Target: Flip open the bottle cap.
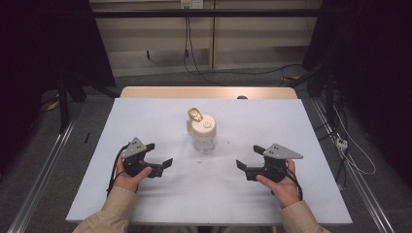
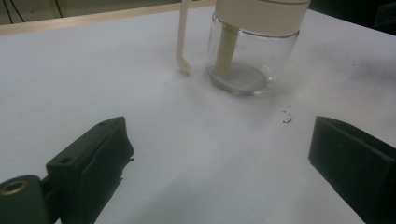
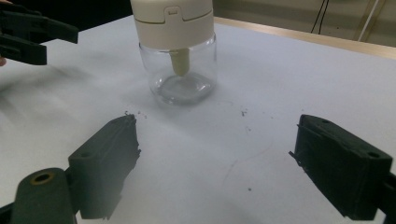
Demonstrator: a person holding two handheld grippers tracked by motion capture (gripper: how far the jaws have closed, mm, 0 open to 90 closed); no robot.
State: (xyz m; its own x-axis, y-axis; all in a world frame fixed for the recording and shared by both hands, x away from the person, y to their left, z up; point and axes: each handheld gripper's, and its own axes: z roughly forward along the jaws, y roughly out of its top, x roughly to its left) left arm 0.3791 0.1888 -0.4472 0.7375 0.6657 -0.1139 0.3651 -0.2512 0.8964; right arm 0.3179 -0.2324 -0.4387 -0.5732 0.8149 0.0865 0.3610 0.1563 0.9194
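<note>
Right now we hold a gripper in each hand over a white sheet (image 1: 160, 204) that covers the table (image 1: 209, 92). Our left gripper (image 1: 159, 154) sits at the near left, and its jaws stand wide apart with nothing between them. Our right gripper (image 1: 249, 157) sits at the near right, its jaws spread just as wide and also bare. Both point inward toward the middle of the sheet, well apart from each other.

Between them and a little farther away stands a glass jar (image 1: 204, 141), upright on the sheet. We see it in the left gripper view (image 2: 243, 65) and in the right gripper view (image 3: 180, 74) too. A cream lid (image 1: 204, 125) closes its top, and a cream stem hangs from the lid down inside the clear glass. A cream spoon handle (image 2: 183, 37) runs down the outside of the jar on its left, its hooked end near the sheet. At the far left edge of the lid, a shiny gold piece (image 1: 195, 114) pokes up; we cannot tell what it is.

Neither gripper touches the jar. A few dark specks (image 2: 286, 119) lie on the sheet just near of it.
</note>
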